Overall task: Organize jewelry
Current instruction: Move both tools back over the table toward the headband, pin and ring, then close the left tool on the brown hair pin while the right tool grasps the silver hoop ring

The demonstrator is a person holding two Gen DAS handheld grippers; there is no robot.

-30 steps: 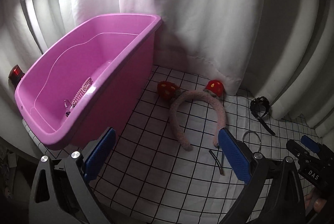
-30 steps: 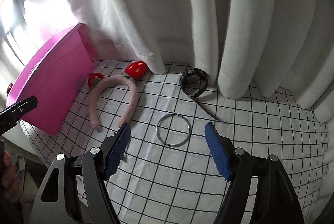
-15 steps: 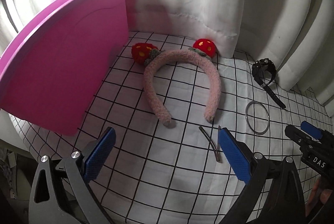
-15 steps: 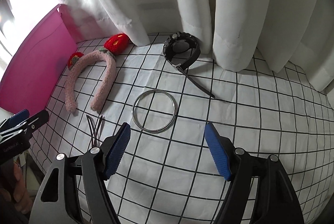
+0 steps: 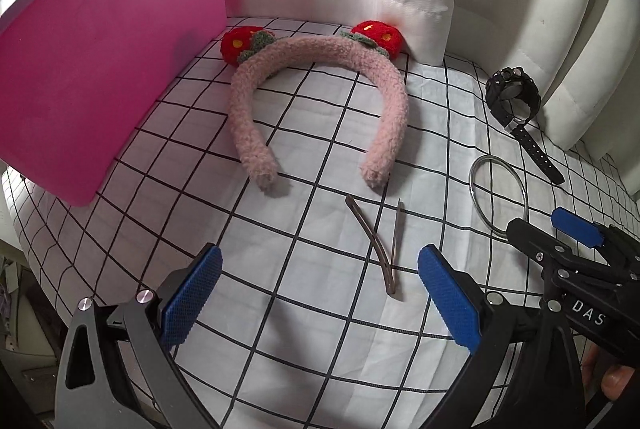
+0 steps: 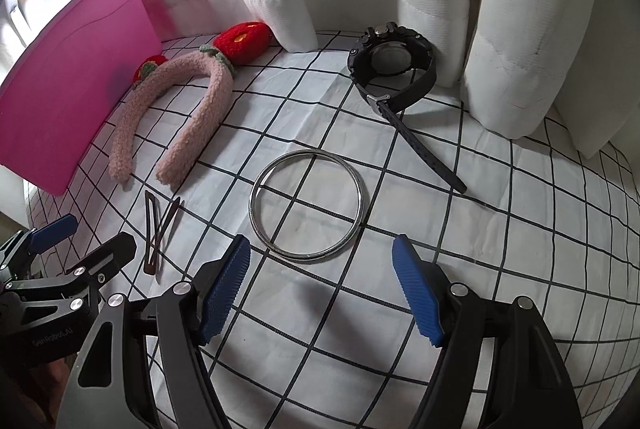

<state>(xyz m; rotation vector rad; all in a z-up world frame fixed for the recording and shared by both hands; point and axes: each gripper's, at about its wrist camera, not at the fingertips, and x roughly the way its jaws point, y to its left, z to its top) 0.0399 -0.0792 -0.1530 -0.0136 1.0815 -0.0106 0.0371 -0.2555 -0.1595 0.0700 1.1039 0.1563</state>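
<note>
The pink plastic bin (image 5: 92, 69) stands at the left edge of the grid-patterned cloth (image 5: 304, 313), and from both views only its outer wall shows, so whether anything already lies inside cannot be told. Everything in sight is still out on the cloth, so most of the sorting looks undone. Nearest the bin lies the fluffy pink headband (image 5: 316, 69) with its two red strawberry ears, open end toward the cameras. Well to the right, against the white curtain (image 6: 500, 9), sits the black wristwatch (image 6: 390, 69), strap trailing forward. Between the watch and the headband lies the silver bangle (image 6: 306, 205), flat on the cloth. Smallest are the two brown hair clips (image 5: 376, 241), crossing at one end just in front of the headband's tips. The left gripper (image 5: 316, 293) hangs spread wide and empty just short of the clips; the right gripper (image 6: 322, 289) is likewise splayed and empty just before the bangle, likely the next pickups. The right wrist view shows the watch face and buckle plainly and the whole bangle, which the left view shows small at its edge; the left view shows both strawberries in full.
</note>
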